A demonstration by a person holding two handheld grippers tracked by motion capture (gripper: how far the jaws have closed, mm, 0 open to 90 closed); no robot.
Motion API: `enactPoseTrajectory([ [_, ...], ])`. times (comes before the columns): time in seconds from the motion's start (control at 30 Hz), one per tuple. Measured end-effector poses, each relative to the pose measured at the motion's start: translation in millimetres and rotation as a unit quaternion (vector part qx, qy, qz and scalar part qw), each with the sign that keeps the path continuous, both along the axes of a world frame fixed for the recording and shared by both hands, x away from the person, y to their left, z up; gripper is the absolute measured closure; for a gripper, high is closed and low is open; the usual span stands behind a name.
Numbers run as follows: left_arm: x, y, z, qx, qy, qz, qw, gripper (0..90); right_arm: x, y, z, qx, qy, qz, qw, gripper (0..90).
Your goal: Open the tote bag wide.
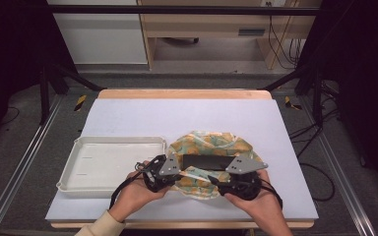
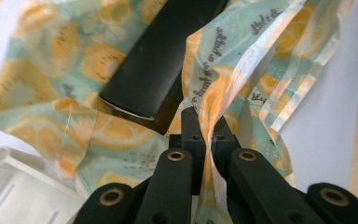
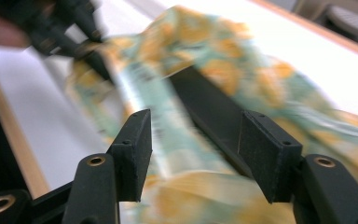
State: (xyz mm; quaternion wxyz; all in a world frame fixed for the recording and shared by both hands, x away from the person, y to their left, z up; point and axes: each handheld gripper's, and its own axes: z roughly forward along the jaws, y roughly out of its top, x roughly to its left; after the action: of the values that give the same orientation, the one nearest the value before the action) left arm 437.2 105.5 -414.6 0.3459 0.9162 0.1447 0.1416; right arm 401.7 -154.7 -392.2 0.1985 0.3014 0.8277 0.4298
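Just right of the white tray (image 1: 109, 164), the left gripper (image 2: 204, 126) clamps the lemon-print cloth (image 2: 223, 70), while the right gripper (image 3: 193, 154) stands apart.

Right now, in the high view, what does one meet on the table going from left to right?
White tray → left claw → black flat bar lying on the lemon-print wrap → right claw → bare table mat.

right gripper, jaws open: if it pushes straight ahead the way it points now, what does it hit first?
Most likely the lemon-print wrap, which lies between and ahead of the right gripper. The black flat bar on the wrap sits just beyond. Depth is blurred, so the order is uncertain.
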Motion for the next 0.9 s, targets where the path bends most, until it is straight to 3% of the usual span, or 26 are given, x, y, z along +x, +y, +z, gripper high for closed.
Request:
enactPoseTrajectory([
  [0.03, -3.9, 0.2, -4.0, -0.001, 0.008, -0.006, 1.0000, 89.3, 1.2, -10.3, 5.5, 0.006, -0.007, -0.015, 0.9998, 45.5],
  [0.13, -7.1, -0.4, -7.3, -0.002, 0.008, -0.009, 0.9999, 89.6, 3.3, -17.9, 8.0, -0.001, -0.012, -0.030, 0.9995, 47.0],
  [0.17, -9.1, -0.7, -9.6, 0.000, 0.006, -0.016, 0.9998, 89.6, 7.1, -22.7, 6.0, -0.016, -0.008, -0.046, 0.9988, 49.3],
  [0.27, -12.3, -0.2, -11.8, 0.003, 0.012, -0.011, 0.9999, 89.7, 10.5, -25.4, 1.3, -0.034, 0.001, -0.055, 0.9979, 49.1],
  [0.3, -12.7, 0.5, -14.0, -0.003, 0.015, -0.010, 0.9998, 89.7, 11.4, -26.9, -2.3, -0.045, 0.005, -0.055, 0.9974, 46.1],
  [0.47, -10.1, 2.6, -14.4, -0.006, 0.019, -0.004, 0.9998, 89.7, 6.2, -34.2, 0.5, -0.044, 0.003, -0.055, 0.9975, 34.9],
  [0.5, -8.6, 3.3, -13.3, -0.006, 0.012, 0.002, 0.9999, 89.7, 4.4, -36.0, 1.1, -0.047, 0.002, -0.056, 0.9973, 31.3],
  [0.63, -7.3, 3.0, -13.1, -0.007, 0.010, 0.005, 0.9999, 89.7, 4.6, -46.6, -1.0, -0.052, 0.004, -0.076, 0.9957, 20.9],
  [0.7, -7.4, 2.6, -12.8, -0.008, 0.010, 0.006, 0.9999, 89.8, 7.1, -50.2, -5.6, -0.059, 0.018, -0.086, 0.9944, 14.4],
  [0.77, -7.5, 2.1, -12.9, -0.012, 0.011, 0.008, 0.9998, 89.7, 7.4, -50.8, -10.8, -0.072, 0.027, -0.084, 0.9934, 13.3],
  [0.87, -7.1, 0.2, -14.1, -0.014, 0.013, 0.005, 0.9998, 89.8, 5.4, -50.8, -15.7, -0.069, 0.035, -0.082, 0.9936, 14.4],
  [0.9, -7.2, -1.5, -15.0, -0.014, 0.012, 0.005, 0.9998, 89.8, 2.9, -48.5, -21.5, -0.077, 0.038, -0.069, 0.9940, 15.2],
])
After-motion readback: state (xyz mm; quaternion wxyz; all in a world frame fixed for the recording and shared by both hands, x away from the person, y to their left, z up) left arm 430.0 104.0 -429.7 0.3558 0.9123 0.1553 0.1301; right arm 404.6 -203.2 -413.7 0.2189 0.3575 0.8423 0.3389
